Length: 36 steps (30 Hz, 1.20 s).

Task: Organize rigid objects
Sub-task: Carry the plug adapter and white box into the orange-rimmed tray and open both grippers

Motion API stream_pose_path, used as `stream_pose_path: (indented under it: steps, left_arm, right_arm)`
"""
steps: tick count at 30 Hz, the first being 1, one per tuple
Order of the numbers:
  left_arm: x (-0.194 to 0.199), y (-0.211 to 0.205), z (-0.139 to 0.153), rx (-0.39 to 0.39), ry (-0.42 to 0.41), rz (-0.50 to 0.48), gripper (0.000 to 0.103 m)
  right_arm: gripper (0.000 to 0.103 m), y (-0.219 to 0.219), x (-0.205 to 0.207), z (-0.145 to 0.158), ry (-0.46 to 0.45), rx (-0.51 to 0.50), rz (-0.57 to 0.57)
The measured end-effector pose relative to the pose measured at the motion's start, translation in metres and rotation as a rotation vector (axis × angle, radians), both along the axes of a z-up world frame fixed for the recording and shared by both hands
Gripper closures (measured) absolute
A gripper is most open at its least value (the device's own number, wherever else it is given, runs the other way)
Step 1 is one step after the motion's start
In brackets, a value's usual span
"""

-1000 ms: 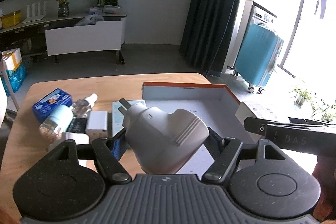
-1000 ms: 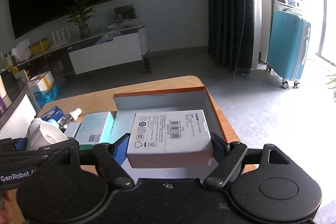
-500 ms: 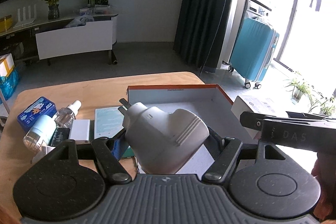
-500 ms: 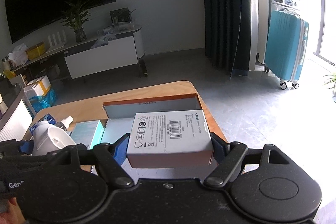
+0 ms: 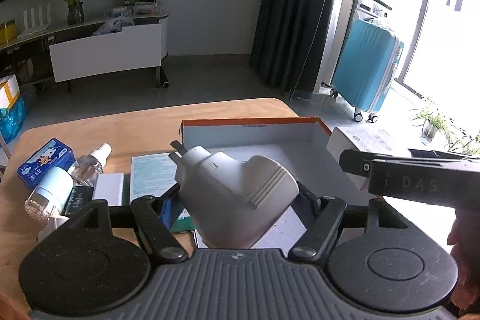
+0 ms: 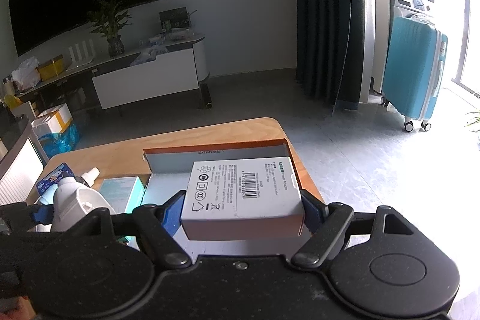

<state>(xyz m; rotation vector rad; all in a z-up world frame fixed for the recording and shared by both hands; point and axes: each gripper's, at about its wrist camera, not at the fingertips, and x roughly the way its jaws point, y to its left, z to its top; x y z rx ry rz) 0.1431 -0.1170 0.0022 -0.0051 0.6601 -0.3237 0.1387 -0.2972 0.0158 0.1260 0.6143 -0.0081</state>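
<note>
The left claw (image 5: 237, 200) is clamped on a white plug-in device (image 5: 234, 197) with ribbed sides, its two metal prongs pointing away toward the far-left. It hangs above the near-left corner of an open cardboard box (image 5: 252, 129), orange outside and white inside, which sits on the wooden desk (image 5: 135, 122).

The right claw (image 6: 243, 207) is clamped on a white power adapter carton (image 6: 243, 194), barcode label facing up, held level over the same open box (image 6: 216, 153).

On the desk left of the open box lie a teal flat carton (image 5: 151, 176), a small white block (image 5: 108, 188), a clear spray bottle (image 5: 90, 164), a blue tin (image 5: 45, 161) and a pale-blue-capped bottle (image 5: 51, 194), close together. The right claw's black body (image 5: 420, 179) reaches in from the right side of the left view.
</note>
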Motion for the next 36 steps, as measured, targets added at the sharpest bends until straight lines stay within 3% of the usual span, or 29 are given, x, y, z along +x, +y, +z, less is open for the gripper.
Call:
stream_pose_path:
  steps: [36]
  left_arm:
    - [0.047,-0.024,-0.019,0.030,0.043,-0.038,0.028]
  right_arm:
    - [0.010,0.007,0.065,-0.025,0.060,-0.044,-0.002]
